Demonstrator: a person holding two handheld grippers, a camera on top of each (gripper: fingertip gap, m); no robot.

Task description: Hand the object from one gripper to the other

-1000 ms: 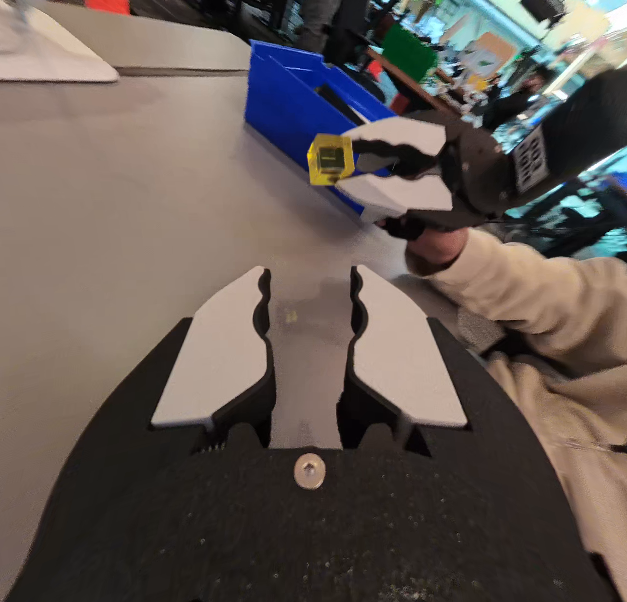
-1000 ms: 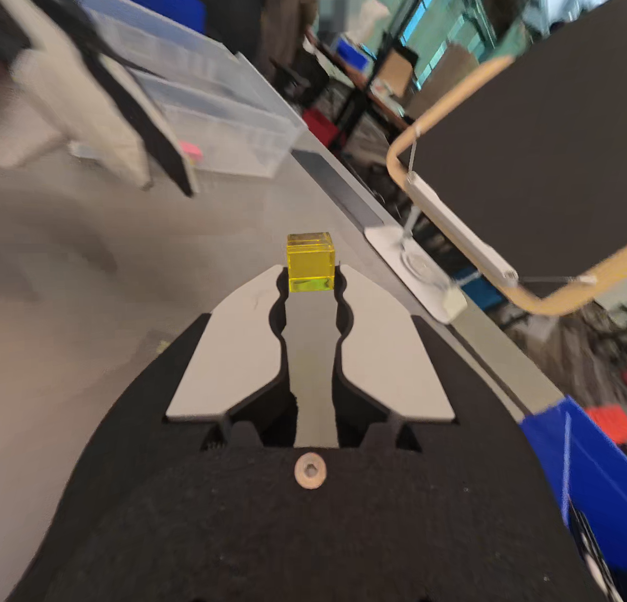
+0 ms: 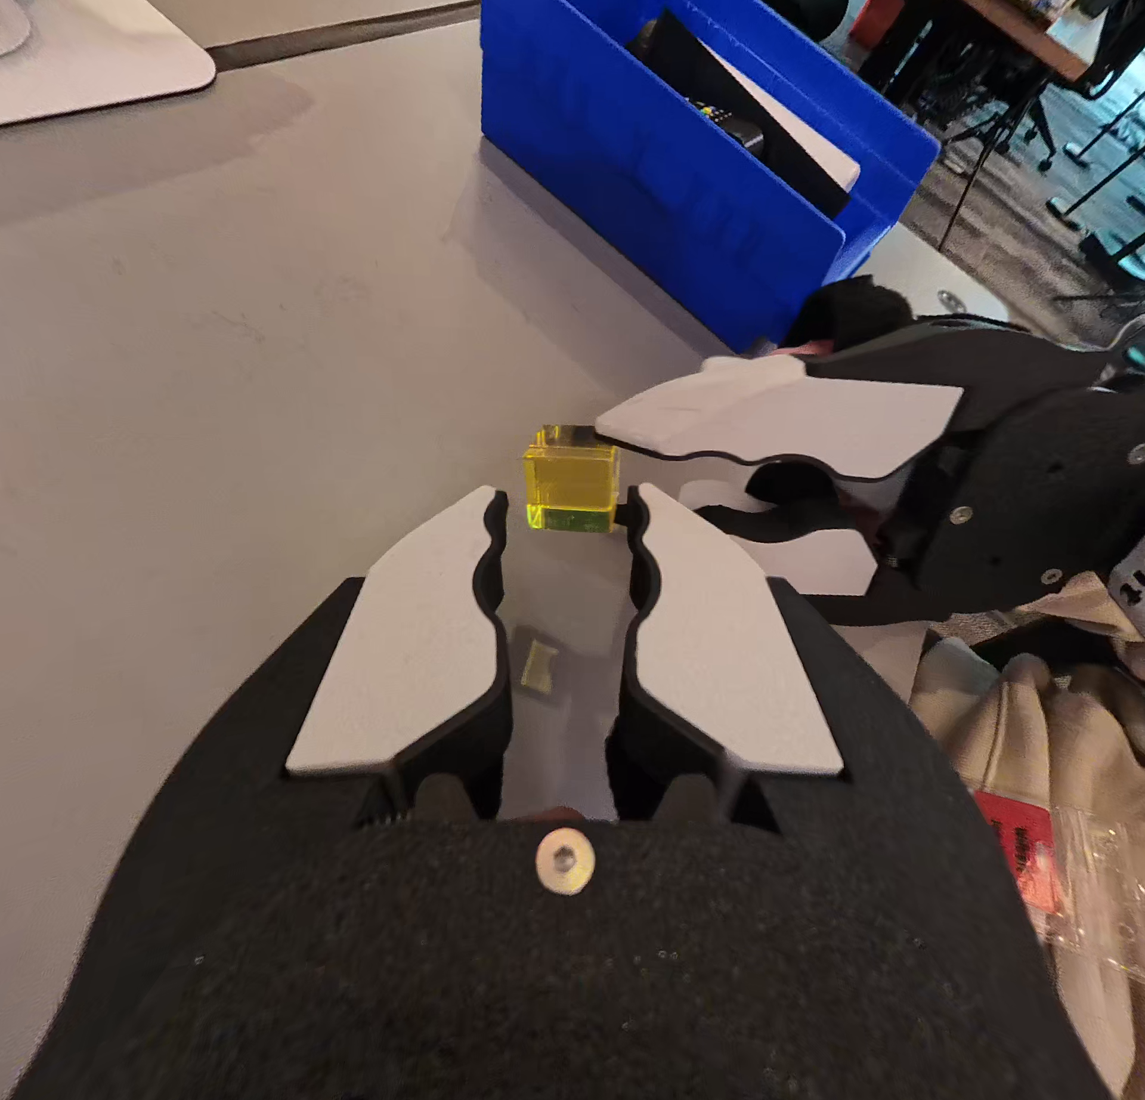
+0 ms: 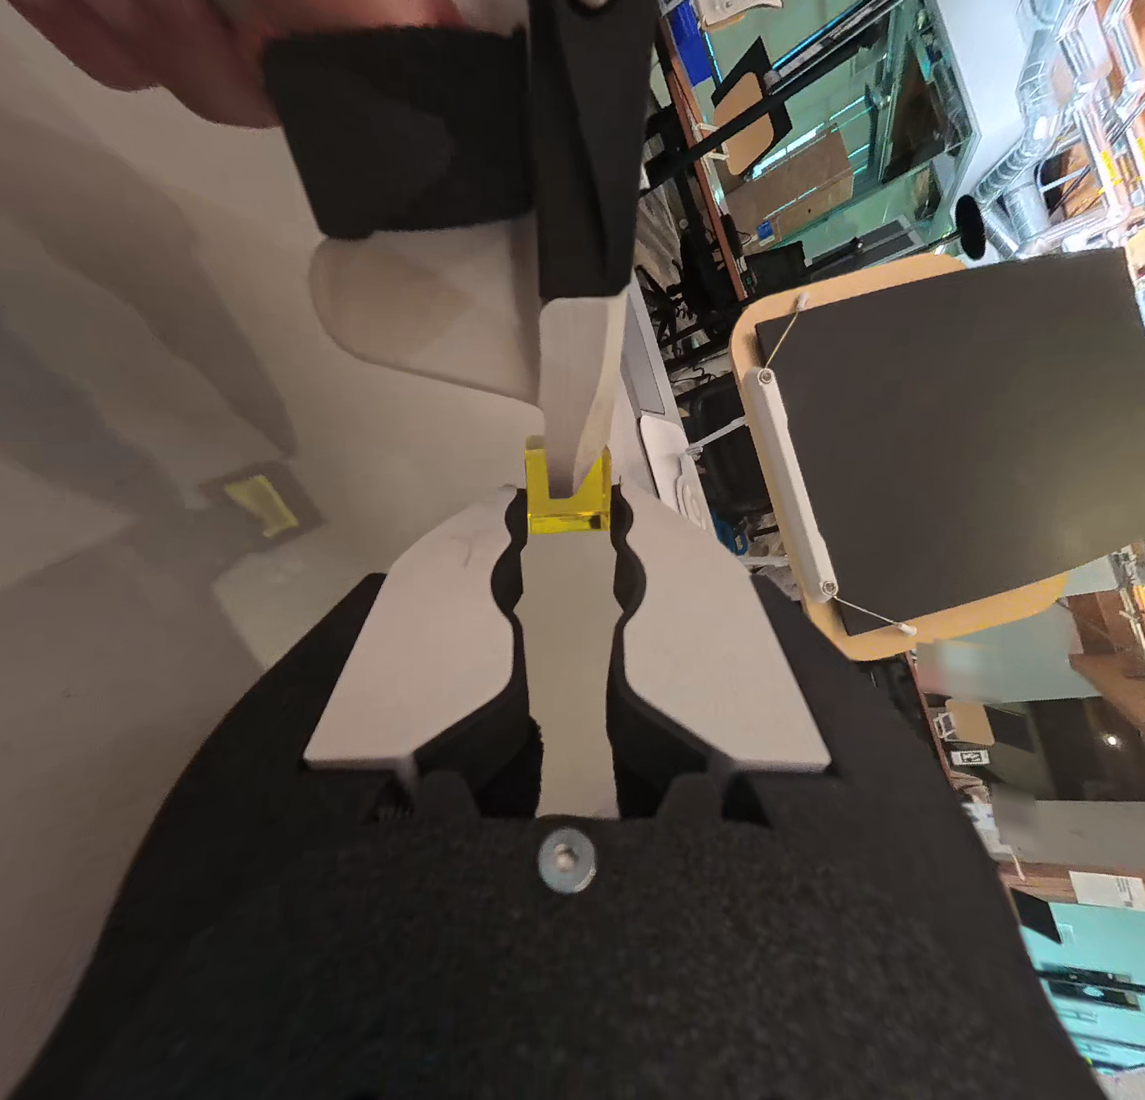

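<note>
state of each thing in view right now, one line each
yellow cube: off the table, held at the tips of the right gripper
right gripper: shut on the yellow cube
left gripper: open, its tips either side of the cube, not clamped that I can see
blue bin: upright on the table, open-topped, dark items inside

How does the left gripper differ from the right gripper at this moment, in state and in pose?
The right gripper is shut on the yellow cube; the left gripper is open, its fingers on either side of the cube with a gap on one side at least. The left gripper's fingers lie side by side; the right gripper is turned on edge, one finger above the other. Both have white fingers and black bodies.
</note>
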